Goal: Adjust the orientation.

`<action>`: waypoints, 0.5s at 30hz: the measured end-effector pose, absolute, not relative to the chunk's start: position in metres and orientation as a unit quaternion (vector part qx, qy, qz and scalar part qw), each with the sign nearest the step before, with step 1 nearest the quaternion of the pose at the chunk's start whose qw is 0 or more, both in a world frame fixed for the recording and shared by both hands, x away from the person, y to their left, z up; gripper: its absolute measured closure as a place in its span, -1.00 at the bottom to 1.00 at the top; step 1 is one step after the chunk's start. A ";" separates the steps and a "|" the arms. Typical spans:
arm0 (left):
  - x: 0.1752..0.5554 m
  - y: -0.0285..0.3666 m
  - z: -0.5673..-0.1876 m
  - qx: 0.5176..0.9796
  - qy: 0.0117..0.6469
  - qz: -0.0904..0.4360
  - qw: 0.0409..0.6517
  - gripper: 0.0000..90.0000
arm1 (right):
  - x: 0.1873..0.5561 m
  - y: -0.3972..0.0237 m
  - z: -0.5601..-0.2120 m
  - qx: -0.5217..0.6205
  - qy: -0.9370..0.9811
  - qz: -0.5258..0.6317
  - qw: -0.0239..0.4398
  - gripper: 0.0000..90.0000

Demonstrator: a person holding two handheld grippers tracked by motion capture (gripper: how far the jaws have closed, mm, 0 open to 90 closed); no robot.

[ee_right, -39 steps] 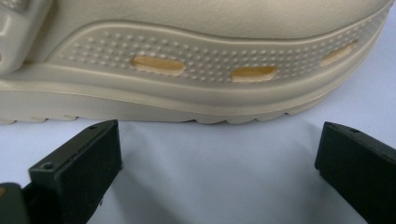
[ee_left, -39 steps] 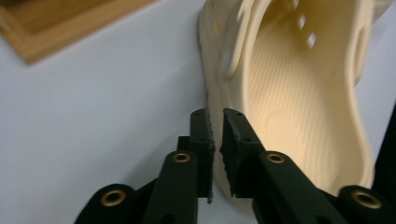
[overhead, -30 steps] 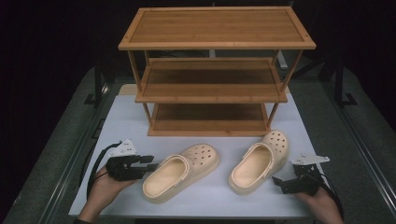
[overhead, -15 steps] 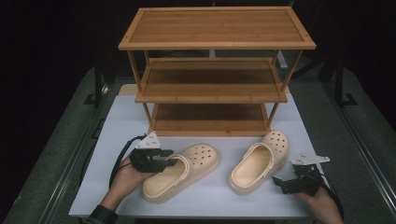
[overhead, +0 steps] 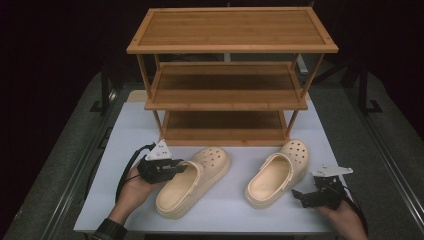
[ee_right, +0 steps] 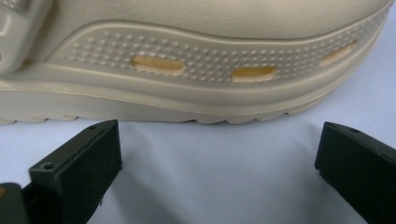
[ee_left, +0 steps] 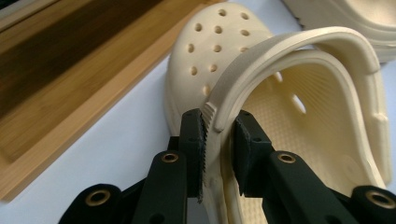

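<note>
Nearest the person, the left gripper (overhead: pixel 176 166) has its jaws straddling the side wall of the left clog (overhead: pixel 192 181), one jaw outside and one inside the opening, just where the heel strap (ee_left: pixel 280 60) hinges; the left gripper view shows them close against the wall, seemingly clamped on it, a sensible hold since the thin rim is the one part narrow enough for the jaws. The left hand (overhead: pixel 134 186) rests on the white table top (overhead: pixel 125 130) behind it. On the other side the right gripper (overhead: pixel 304 196) sits low on the table with its jaws wide apart, empty, facing the ribbed side of the right clog (overhead: pixel 278 174) and clear of it; probably it waits its turn or lines up for a grab at the sole edge. Both clogs lie toes pointing away, side by side but apart, in front of the wooden rack (overhead: pixel 230 75). Beyond them the rack's three shelves stand bare, the bottom shelf (overhead: pixel 225 122) just past the toes, so the clogs seem meant to go there
</note>
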State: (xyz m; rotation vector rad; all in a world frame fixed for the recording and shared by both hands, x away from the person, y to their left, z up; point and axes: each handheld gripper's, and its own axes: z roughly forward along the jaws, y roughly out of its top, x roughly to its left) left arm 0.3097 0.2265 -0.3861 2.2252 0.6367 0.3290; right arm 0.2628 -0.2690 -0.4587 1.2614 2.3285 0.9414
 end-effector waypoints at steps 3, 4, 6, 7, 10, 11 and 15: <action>0.312 0.234 -0.385 0.873 0.263 0.140 0.386 0.67 | 0.263 -0.269 -0.459 0.443 0.817 0.330 0.165 -1.00; 0.313 0.237 -0.385 0.872 0.267 0.143 0.384 0.67 | 0.263 -0.269 -0.459 0.443 0.817 0.330 0.165 -1.00; 0.314 0.245 -0.384 0.869 0.276 0.149 0.382 0.67 | 0.263 -0.269 -0.459 0.442 0.817 0.331 0.165 -1.00; 0.314 0.248 -0.383 0.867 0.281 0.149 0.384 0.67 | 0.263 -0.269 -0.459 0.443 0.817 0.330 0.165 -1.00; 0.314 0.260 -0.382 0.862 0.294 0.158 0.382 0.67 | 0.263 -0.269 -0.459 0.443 0.817 0.331 0.164 -1.00; 0.314 0.263 -0.382 0.862 0.296 0.161 0.380 0.67 | 0.263 -0.269 -0.459 0.443 0.817 0.331 0.164 -1.00; 0.313 0.274 -0.383 0.857 0.312 0.172 0.373 0.67 | 0.263 -0.269 -0.459 0.443 0.817 0.330 0.164 -1.00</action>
